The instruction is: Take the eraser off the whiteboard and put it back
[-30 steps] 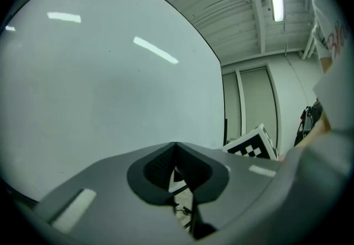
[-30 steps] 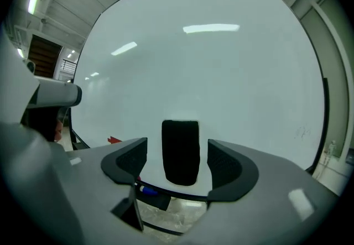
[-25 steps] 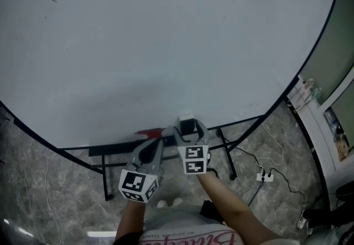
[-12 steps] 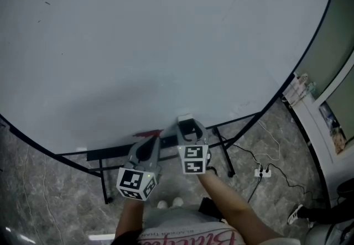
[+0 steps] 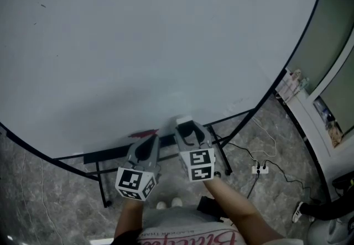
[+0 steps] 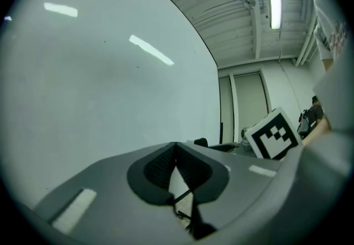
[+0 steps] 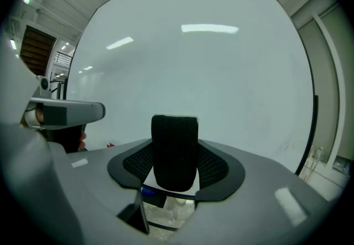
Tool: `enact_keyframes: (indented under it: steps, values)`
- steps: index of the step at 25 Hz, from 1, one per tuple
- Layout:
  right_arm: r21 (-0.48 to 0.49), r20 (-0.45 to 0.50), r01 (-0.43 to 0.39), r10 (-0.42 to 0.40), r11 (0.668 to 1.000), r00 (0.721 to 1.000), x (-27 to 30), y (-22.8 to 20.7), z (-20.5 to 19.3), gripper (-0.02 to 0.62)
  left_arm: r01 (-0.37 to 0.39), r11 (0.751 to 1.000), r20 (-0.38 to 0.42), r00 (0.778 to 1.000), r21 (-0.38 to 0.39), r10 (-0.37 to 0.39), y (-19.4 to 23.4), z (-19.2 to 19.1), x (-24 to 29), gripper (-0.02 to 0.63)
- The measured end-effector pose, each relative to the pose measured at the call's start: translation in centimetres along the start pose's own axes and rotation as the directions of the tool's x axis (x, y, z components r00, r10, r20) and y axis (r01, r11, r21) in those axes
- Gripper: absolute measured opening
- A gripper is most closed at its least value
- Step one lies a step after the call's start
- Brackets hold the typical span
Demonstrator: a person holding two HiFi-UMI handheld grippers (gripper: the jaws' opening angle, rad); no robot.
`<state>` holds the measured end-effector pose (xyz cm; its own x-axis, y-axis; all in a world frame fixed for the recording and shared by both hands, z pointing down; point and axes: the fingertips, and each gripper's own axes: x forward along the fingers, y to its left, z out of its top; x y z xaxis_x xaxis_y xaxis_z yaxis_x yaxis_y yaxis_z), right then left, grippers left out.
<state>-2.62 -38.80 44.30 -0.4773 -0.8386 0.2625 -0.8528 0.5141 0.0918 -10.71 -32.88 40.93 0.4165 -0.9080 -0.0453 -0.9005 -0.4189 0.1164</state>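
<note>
Right gripper view: gripped eraser (image 7: 175, 152) seemingly clear, at edge of whiteboard (image 7: 221, 83).

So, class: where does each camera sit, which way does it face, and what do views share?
Head view: on the person's head, looking steeply down at whiteboard and floor; forearms, left tongs, right tongs show.
Left gripper view: on the left tongs, facing the whiteboard; its shut jaws show.
Right gripper view: on the right tongs, facing the whiteboard; jaws grip the eraser.
Shared: all see the whiteboard.

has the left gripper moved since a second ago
No. The left gripper sits just below the red item at the bottom edge of the whiteboard, same as before.
</note>
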Motion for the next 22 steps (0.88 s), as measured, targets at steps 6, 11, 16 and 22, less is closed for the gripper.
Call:
enact_keyframes:
  steps: [6,11,16,22]
  values:
    - [0.023,0.039,-0.073,0.072,0.997,0.997,-4.0,0.9,2.6,0.227,0.022,1.000,0.027,0.999,-0.004,-0.022,-0.6,1.0,-0.1,-0.002]
    - [0.016,0.065,-0.066,0.065,0.998,0.996,-7.3,0.8,4.3,0.227,0.019,0.999,0.033,0.999,0.031,-0.020,-0.9,1.7,-0.5,-0.002]
    - [-0.003,0.067,-0.057,0.057,0.998,0.996,-9.7,0.6,4.8,0.227,0.033,0.998,0.053,0.998,0.056,-0.036,-1.7,2.9,-1.1,-0.002]
    - [0.000,0.079,-0.033,0.033,0.999,0.996,-10.7,0.4,4.6,0.229,0.049,0.998,0.079,0.995,0.045,-0.053,-2.1,4.3,-1.8,-0.002]
